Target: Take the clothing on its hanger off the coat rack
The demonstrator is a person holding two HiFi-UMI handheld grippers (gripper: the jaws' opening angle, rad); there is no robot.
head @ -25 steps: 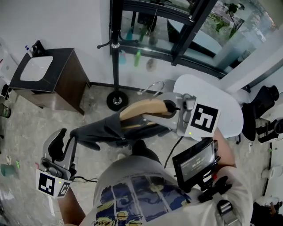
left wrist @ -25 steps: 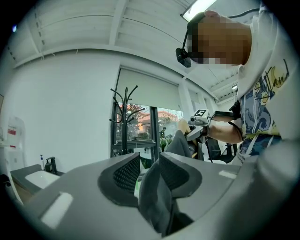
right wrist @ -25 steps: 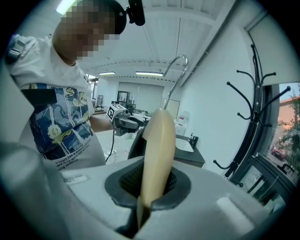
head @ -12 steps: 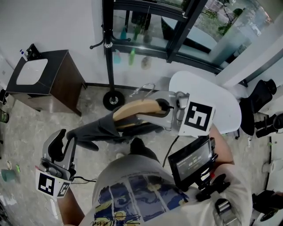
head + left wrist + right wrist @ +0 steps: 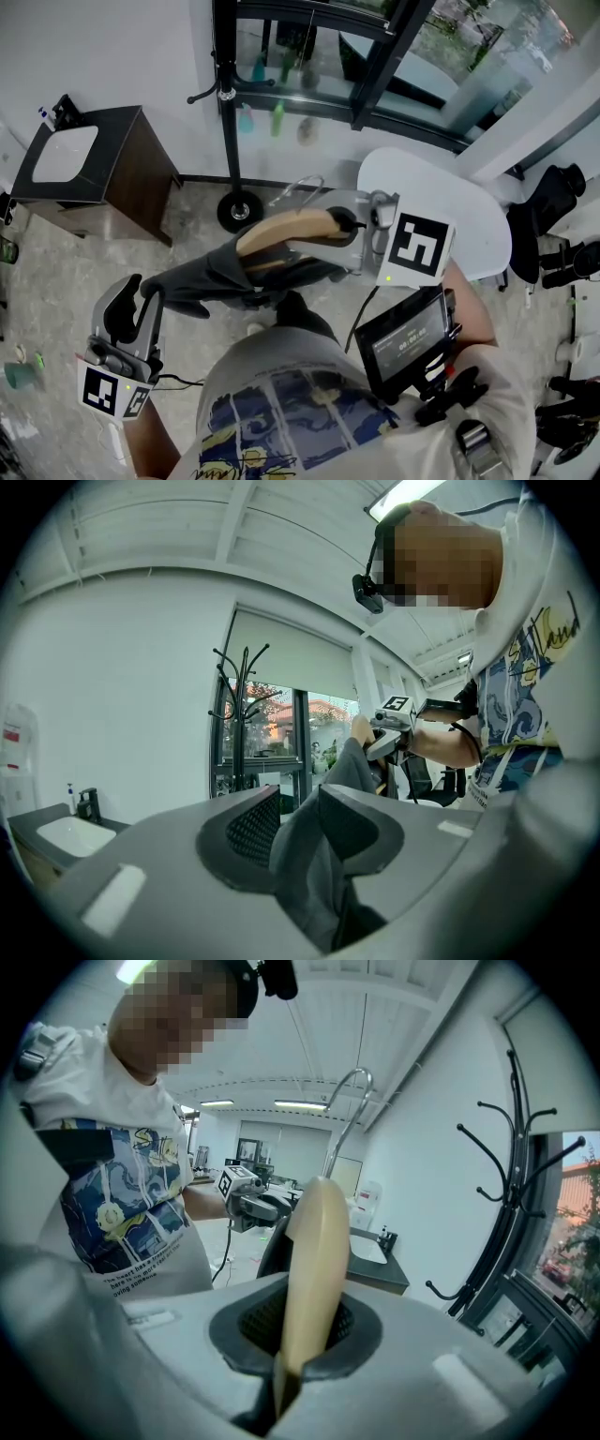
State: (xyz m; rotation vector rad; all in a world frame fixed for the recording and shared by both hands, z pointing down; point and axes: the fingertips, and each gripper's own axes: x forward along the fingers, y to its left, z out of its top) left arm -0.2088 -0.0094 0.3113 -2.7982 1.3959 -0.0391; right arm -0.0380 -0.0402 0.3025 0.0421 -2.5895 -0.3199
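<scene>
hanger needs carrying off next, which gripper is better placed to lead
Right, probably: the right gripper is shut on the wooden hanger, clear of the coat rack; the left gripper only holds the dark garment's trailing end.

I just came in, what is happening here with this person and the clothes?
A person works with tongs in each hand. The right tongs are shut on the end of a wooden hanger; the left tongs grip the grey garment draped on it. The hanger is already off the black coat rack, which stands apart by the window.
</scene>
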